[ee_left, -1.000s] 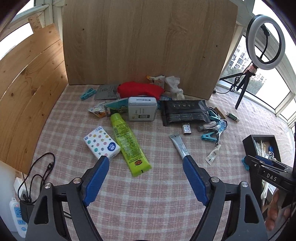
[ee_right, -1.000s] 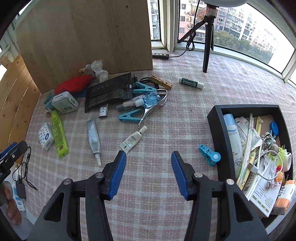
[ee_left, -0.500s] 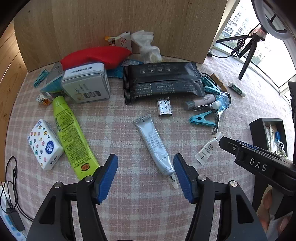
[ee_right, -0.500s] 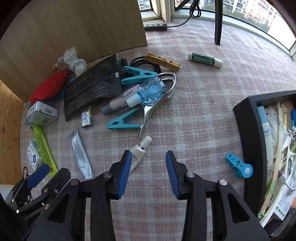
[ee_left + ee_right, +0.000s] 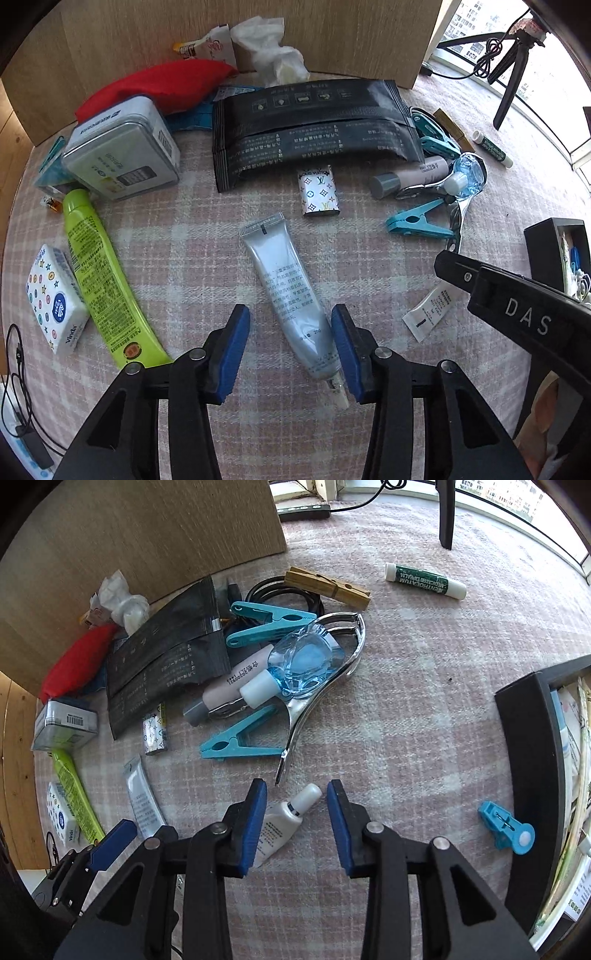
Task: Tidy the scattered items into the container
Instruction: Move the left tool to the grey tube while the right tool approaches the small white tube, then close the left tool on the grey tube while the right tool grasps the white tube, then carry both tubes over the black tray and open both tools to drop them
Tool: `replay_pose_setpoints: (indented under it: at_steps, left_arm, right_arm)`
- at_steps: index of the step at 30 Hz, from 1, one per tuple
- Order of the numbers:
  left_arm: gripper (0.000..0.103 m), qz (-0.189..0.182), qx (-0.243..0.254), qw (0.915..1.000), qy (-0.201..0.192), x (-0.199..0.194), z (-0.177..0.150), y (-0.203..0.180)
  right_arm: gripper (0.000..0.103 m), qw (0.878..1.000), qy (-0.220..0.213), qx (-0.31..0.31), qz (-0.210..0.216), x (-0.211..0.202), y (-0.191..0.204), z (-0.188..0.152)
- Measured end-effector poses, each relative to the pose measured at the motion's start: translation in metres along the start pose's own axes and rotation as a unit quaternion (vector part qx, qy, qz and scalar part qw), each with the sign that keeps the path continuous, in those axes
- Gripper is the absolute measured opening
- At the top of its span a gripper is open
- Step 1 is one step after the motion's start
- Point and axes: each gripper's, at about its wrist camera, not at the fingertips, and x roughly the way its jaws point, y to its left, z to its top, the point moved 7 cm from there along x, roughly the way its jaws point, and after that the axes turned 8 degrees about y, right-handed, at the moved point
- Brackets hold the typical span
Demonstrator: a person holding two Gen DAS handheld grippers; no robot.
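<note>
L tongs [image 5: 290,349] closing, silver tube [image 5: 286,291] between, prob. not pinched yet | R tongs [image 5: 297,823] closing round small white tube [image 5: 282,821] | container [image 5: 532,746] right of R tongs, part-filled | most clutter still on worktop [image 5: 424,664]

Both wrist views close, looking steeply down, sharing the silver tube [image 5: 291,295] [image 5: 142,801] on checked cloth [image 5: 207,236]

Silver tube [image 5: 291,295] flat on checked bench, cap toward camera. Small white tube [image 5: 282,821] flat, cap up-right. Black container [image 5: 532,775] at right, already part filled.
</note>
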Motion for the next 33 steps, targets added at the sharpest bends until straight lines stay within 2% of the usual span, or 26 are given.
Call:
replay_pose_setpoints:
  at_steps: [2, 6, 10, 12, 14, 17, 20, 22, 26, 27, 28, 31, 33]
  left_arm:
    - [0.042, 0.003, 0.001, 1.0000, -0.004, 0.000, -0.001, -0.002]
    - [0.031, 0.016, 0.007, 0.9998, -0.013, -0.003, -0.006, -0.001]
    - [0.026, 0.026, 0.016, 0.9993, -0.021, -0.005, -0.012, -0.002]
    - [0.025, 0.028, 0.020, 0.9991, -0.026, -0.006, -0.015, -0.003]
    - [0.024, 0.027, 0.021, 0.9990, -0.030, -0.008, -0.017, -0.003]
    - [0.023, 0.014, 0.020, 0.9992, -0.032, -0.010, -0.021, -0.002]
    - [0.023, -0.016, 0.005, 0.9995, -0.025, -0.014, -0.025, 0.002]
    - [0.023, -0.037, -0.003, 0.9991, -0.022, -0.018, -0.028, 0.006]
    - [0.023, -0.053, -0.004, 0.9982, -0.029, -0.030, -0.027, 0.021]
    - [0.022, -0.055, -0.004, 0.9980, -0.032, -0.032, -0.032, 0.025]
    - [0.007, -0.055, -0.004, 0.9979, -0.035, -0.035, -0.032, 0.026]
    - [0.007, -0.064, 0.005, 0.9973, -0.037, -0.045, -0.026, 0.020]
    - [0.007, -0.047, 0.020, 0.9975, -0.049, -0.044, -0.013, 0.010]
  right_arm:
    - [0.030, 1.000, 0.000, -0.005, -0.005, -0.001, 0.004, -0.004]
    - [0.030, 1.000, -0.003, -0.007, -0.008, -0.005, 0.011, -0.013]
    - [0.027, 0.999, -0.017, -0.019, -0.039, -0.006, 0.024, -0.021]
    - [0.016, 0.998, -0.024, -0.027, -0.054, -0.008, 0.029, -0.024]
    - [0.010, 0.997, -0.030, -0.030, -0.063, -0.007, 0.036, -0.027]
    - [0.010, 0.999, -0.026, -0.022, -0.041, -0.015, 0.032, -0.030]
    - [0.010, 1.000, -0.022, -0.006, -0.010, -0.023, 0.024, -0.033]
    - [0.010, 1.000, -0.025, -0.003, -0.003, -0.030, 0.024, -0.038]
    - [0.010, 0.999, -0.037, 0.000, 0.003, -0.046, 0.025, -0.047]
    - [0.010, 0.999, -0.039, 0.001, 0.006, -0.051, 0.025, -0.050]
    - [0.010, 0.999, -0.041, 0.003, 0.009, -0.055, 0.026, -0.052]
    - [0.010, 0.999, -0.051, 0.010, 0.011, -0.069, 0.025, -0.058]
    - [0.010, 0.998, -0.058, 0.015, 0.007, -0.078, 0.024, -0.061]
